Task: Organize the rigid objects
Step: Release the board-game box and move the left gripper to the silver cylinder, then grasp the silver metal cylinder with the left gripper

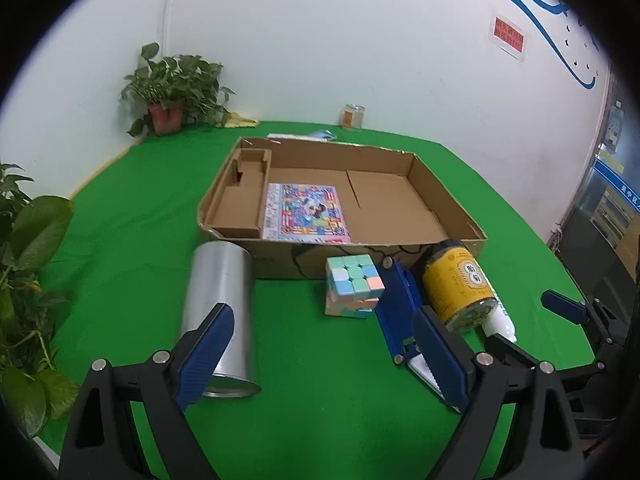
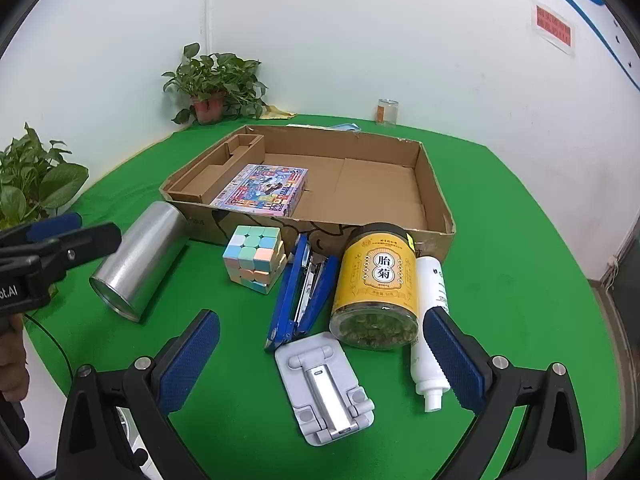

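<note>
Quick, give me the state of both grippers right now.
Left gripper: open, holding nothing, next to the metal can.
Right gripper: open, holding nothing, above the phone stand.

Matt green cloth covers the bench. The box is raw brown cardboard, torn at the rim. Beside it lies a brushed metal can, dull and smooth. The jar is clear glossy plastic with a yellow paper label; the stand is matt grey plastic.
</note>
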Motion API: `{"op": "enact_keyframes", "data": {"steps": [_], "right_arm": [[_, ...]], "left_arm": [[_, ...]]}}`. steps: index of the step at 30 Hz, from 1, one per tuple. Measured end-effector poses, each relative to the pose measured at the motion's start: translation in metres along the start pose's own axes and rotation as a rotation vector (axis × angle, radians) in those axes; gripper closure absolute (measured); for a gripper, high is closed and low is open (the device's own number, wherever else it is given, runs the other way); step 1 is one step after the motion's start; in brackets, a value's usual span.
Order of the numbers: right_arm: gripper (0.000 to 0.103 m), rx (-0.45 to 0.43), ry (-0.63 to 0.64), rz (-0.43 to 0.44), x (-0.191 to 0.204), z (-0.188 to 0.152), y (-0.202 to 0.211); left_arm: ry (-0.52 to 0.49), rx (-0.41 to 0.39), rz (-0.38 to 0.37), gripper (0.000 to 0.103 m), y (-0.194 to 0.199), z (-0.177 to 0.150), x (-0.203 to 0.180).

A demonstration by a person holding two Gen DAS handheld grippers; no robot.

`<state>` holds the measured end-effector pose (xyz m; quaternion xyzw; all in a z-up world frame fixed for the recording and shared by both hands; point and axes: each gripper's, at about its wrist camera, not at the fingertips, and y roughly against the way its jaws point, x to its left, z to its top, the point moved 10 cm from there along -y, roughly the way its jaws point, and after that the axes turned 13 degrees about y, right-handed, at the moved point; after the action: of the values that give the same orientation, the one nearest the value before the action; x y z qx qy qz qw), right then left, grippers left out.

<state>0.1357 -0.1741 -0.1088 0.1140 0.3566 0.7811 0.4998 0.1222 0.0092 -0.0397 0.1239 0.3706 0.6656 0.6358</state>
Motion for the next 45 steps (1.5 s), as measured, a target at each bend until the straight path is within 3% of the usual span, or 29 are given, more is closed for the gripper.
{"op": "enact_keyframes", "data": {"steps": [7,10,15,17,22,26,30,34,38,41,45], "right_arm": [[0.002,0.025,-0.122,0.074,-0.031,-0.011,-0.011],[0.002,0.042,-0.272,0.119,-0.073,-0.019,-0.023],[0.004,0.079,-0.389,0.196,-0.110,-0.026,-0.046],[0.009,0.106,-0.413,0.233,-0.113,-0.030,-0.057],[0.009,0.115,-0.393,0.299,-0.099,-0.035,-0.067],[0.009,0.101,-0.346,0.319,-0.085,-0.038,-0.064],[0.011,0.137,-0.368,0.320,-0.086,-0.039,-0.078],[0.013,0.107,-0.318,0.348,-0.069,-0.024,-0.073],[0.013,0.109,-0.265,0.362,-0.051,-0.020,-0.073],[0.013,0.154,-0.285,0.340,-0.051,-0.024,-0.085],[0.013,0.152,-0.304,0.332,-0.051,-0.021,-0.087]], "left_arm": [[0.020,0.115,-0.099,0.012,-0.022,-0.007,-0.019],[0.001,0.199,-0.178,0.012,-0.038,-0.008,-0.043],[0.005,0.332,-0.326,0.012,-0.071,-0.008,-0.095],[0.007,0.380,-0.348,0.012,-0.086,-0.010,-0.109],[-0.012,0.478,-0.353,0.013,-0.110,-0.020,-0.133],[-0.017,0.443,-0.365,0.013,-0.100,-0.010,-0.123],[0.002,0.411,-0.305,0.013,-0.098,0.004,-0.097],[0.039,0.360,-0.287,0.013,-0.076,0.014,-0.067],[0.062,0.301,-0.193,0.013,-0.057,0.016,-0.022],[0.092,0.274,-0.168,0.013,-0.047,0.021,-0.001],[0.094,0.220,-0.117,0.013,-0.032,0.023,0.028]]}}
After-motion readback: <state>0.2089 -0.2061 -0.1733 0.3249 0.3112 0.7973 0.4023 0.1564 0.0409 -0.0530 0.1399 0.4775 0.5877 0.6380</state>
